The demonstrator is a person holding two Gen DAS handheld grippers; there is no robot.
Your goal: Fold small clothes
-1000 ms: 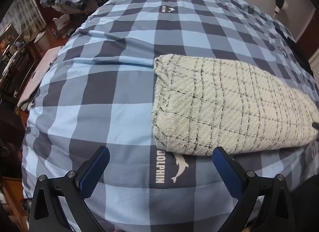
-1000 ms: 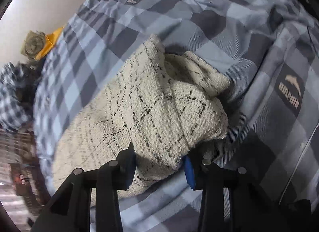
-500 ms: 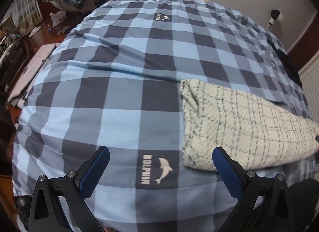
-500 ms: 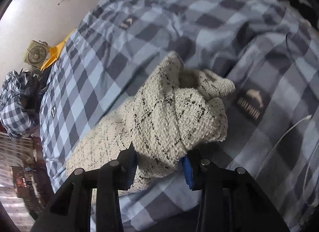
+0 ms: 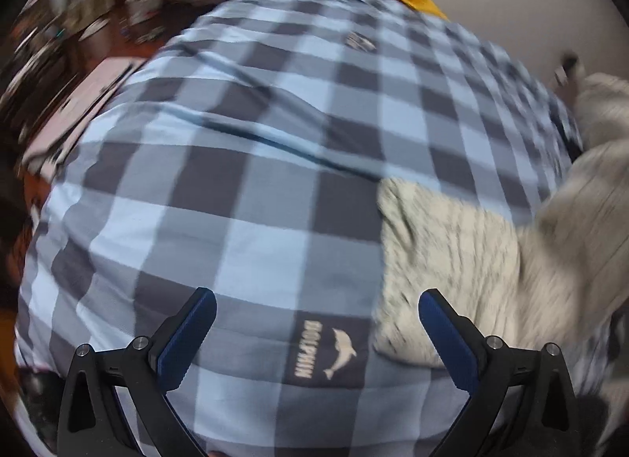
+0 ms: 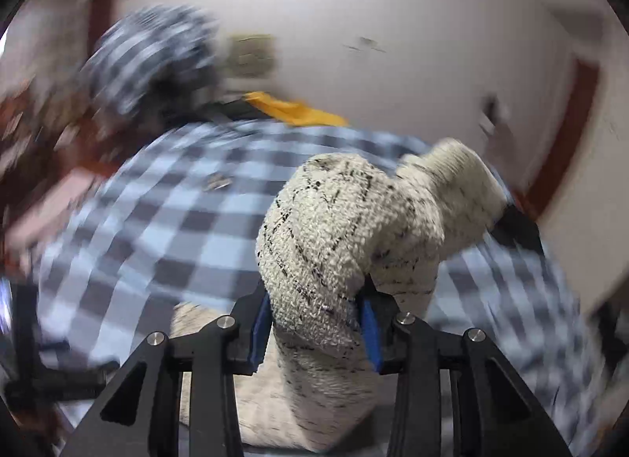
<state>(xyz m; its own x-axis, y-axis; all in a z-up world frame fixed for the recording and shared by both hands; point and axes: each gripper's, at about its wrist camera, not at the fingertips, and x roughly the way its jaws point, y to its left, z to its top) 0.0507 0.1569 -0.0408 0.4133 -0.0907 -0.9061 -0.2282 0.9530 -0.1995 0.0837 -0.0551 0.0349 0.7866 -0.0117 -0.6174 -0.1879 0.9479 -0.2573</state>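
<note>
One garment (image 6: 326,236) end now higher off bed (image 5: 251,197), right gripper (image 6: 316,323) clamped.

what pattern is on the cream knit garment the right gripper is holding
Thin black grid lines on cream knit, clearest in the right wrist view.

A bedcover (image 5: 251,189) is spread across the middle of the left wrist frame, with a knitted garment (image 5: 444,272) laid on it at the right. The garment's far end is lifted off the cover toward the upper right edge. A printed dolphin label (image 5: 326,351) is seen just left of the garment's lower edge, between the 2 spread fingers of the left gripper (image 5: 316,333) at the bottom. In the right wrist frame, the garment's end (image 6: 334,244) is pinched in the right gripper (image 6: 316,323) at lower centre, raised above the cover. A folded cloth (image 6: 295,109) is placed behind it, against the wall (image 6: 412,63).
</note>
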